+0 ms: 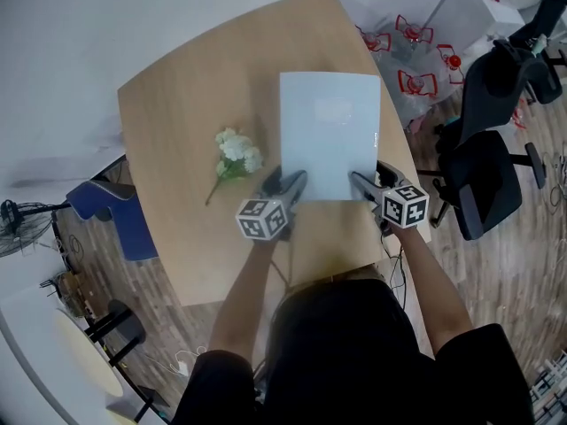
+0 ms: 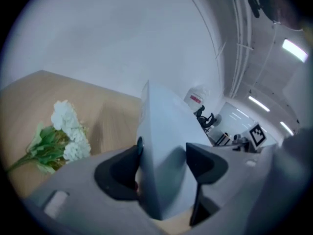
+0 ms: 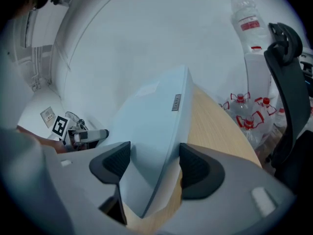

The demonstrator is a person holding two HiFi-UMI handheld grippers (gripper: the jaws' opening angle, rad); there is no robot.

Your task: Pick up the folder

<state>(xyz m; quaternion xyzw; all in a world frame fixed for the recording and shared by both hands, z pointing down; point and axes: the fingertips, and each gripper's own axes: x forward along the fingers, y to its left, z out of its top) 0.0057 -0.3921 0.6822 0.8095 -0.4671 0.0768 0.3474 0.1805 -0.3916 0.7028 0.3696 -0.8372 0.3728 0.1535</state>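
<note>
A pale wooden table [image 1: 177,122] was pictured from above, with the pale blue folder [image 1: 330,135] held over it by its near edge. The near left corner was clamped between the jaws of the left gripper [image 1: 285,184], the near right corner by the right gripper [image 1: 370,180]. White flowers [image 1: 235,156] were laid near the folder's left edge.

The folder [image 1: 330,135] is in front of you, over the middle of the table [image 1: 177,149]. Your left gripper [image 1: 292,184] is at its near left corner, and your right gripper [image 1: 361,182] is at its near right corner. The flowers [image 1: 235,158] lie on the table, just left of the folder. Chairs [image 1: 483,180] and bottles [image 1: 416,69] are off to the table's right.
</note>
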